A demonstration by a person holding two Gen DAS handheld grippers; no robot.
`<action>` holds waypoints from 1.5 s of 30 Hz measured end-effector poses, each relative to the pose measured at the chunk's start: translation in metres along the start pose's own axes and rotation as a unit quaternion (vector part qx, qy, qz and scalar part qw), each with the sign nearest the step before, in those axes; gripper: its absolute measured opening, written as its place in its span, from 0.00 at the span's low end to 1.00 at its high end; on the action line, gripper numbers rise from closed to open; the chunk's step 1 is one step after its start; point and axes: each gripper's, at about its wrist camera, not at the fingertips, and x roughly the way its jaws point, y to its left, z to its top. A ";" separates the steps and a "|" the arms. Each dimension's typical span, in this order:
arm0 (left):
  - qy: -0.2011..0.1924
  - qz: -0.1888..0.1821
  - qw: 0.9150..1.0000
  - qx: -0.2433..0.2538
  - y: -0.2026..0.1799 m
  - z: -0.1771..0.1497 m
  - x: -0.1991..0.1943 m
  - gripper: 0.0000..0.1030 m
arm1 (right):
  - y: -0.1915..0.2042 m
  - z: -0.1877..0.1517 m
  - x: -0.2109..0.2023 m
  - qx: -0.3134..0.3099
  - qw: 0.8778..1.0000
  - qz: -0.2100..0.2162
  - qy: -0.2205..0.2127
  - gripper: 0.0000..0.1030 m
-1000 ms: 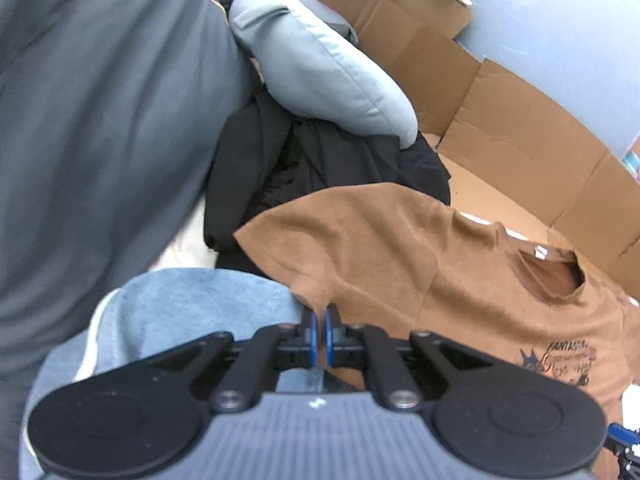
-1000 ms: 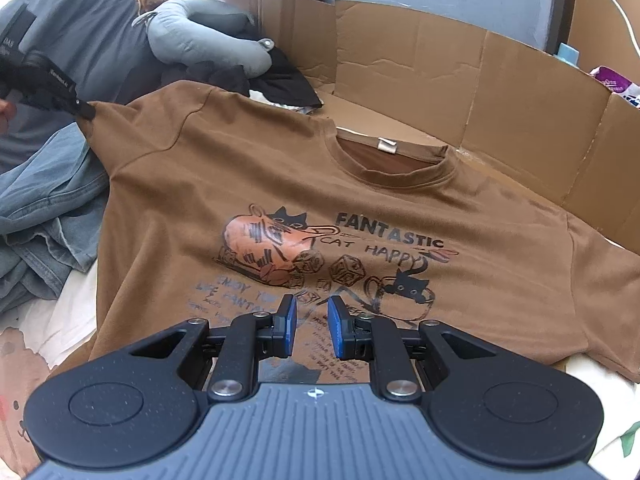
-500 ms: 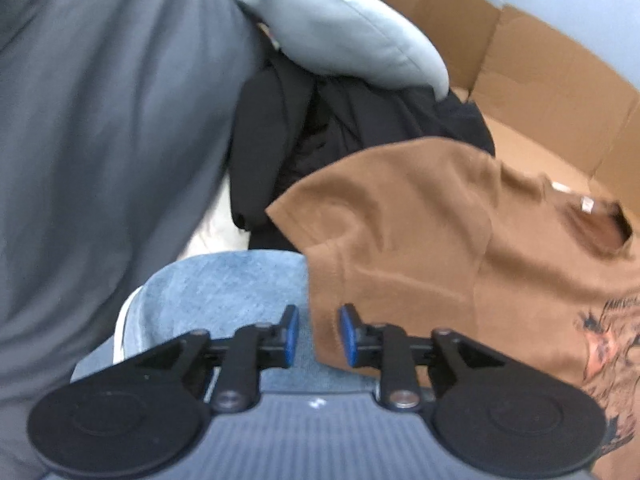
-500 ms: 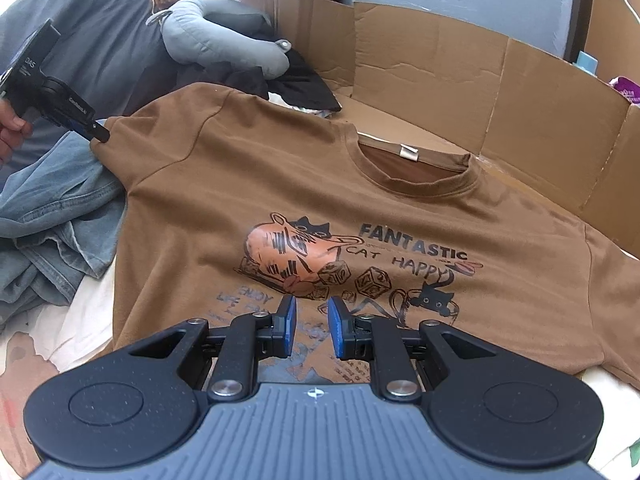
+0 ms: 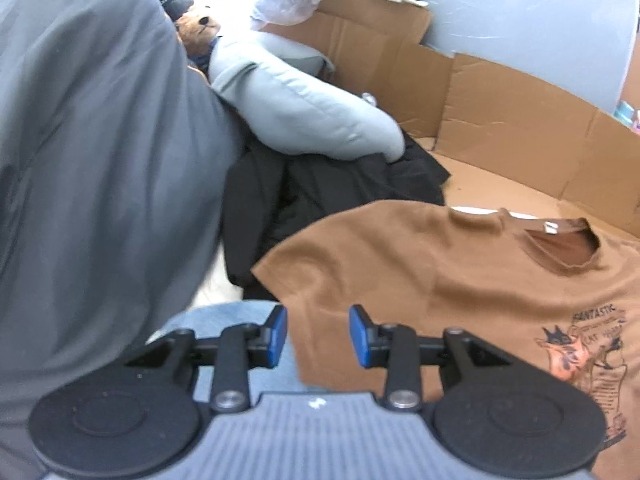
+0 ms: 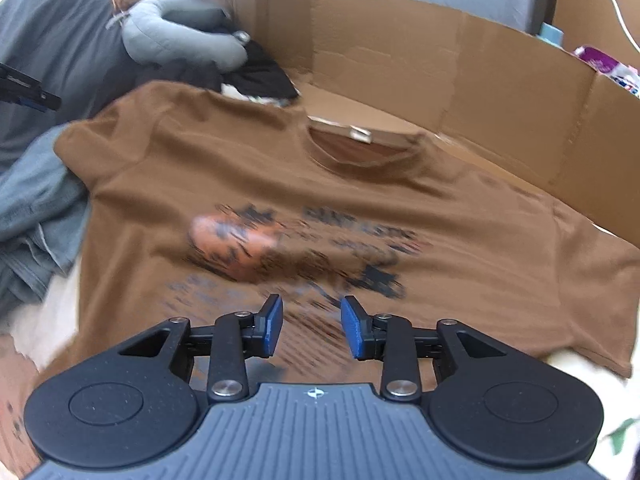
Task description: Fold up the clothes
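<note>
**Desk:** What have you got in the claws?

**Me:** Nothing in either. My left gripper (image 5: 318, 334) has its blue pads spread wide, sitting over the hem of the near sleeve where it overlaps a pair of blue jeans (image 5: 224, 320). My right gripper (image 6: 311, 330) is spread too, hovering low over the printed chest of the brown T-shirt (image 6: 280, 168), with no cloth between the pads.

**Desk:** Where's the shirt lying?

**Me:** Face up and spread flat, collar toward the far cardboard wall (image 6: 460, 64), both sleeves out to the sides. Its left sleeve reaches the jeans at the left edge of the bed; the right sleeve runs toward the right edge. I judge it's laid out this way so the first fold can start from a sleeve.

**Desk:** Anything crowding you?

**Me:** A black garment (image 5: 340, 184) bunches just behind the left shoulder, with a grey neck pillow (image 5: 300, 112) on top of it and a teddy bear (image 5: 196, 26) behind that. A person's grey shirt (image 5: 92, 160) fills my left view.

**Desk:** Progress?

**Me:** No fold made, by my reading. The right view is blurred, so I can't read the print there.
</note>
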 end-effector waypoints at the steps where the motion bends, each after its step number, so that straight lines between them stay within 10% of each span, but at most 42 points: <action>1: -0.001 -0.002 1.000 0.001 -0.006 -0.002 -0.001 0.36 | -0.008 -0.002 -0.002 -0.009 1.000 -0.003 0.007 0.38; 14: -0.010 -0.058 0.996 0.065 -0.149 0.006 0.010 0.37 | -0.161 -0.053 -0.055 0.051 0.995 -0.091 -0.001 0.42; 26: -0.034 -0.146 0.969 0.197 -0.351 0.073 0.063 0.36 | -0.254 -0.111 -0.056 0.236 0.965 -0.109 -0.043 0.44; 35: -0.025 -0.213 0.925 0.312 -0.506 0.103 0.098 0.36 | -0.297 -0.125 -0.042 0.359 0.927 -0.090 -0.065 0.43; 45: -0.029 -0.305 0.853 0.422 -0.630 0.078 0.133 0.36 | -0.318 -0.148 -0.021 0.511 0.854 -0.077 -0.066 0.43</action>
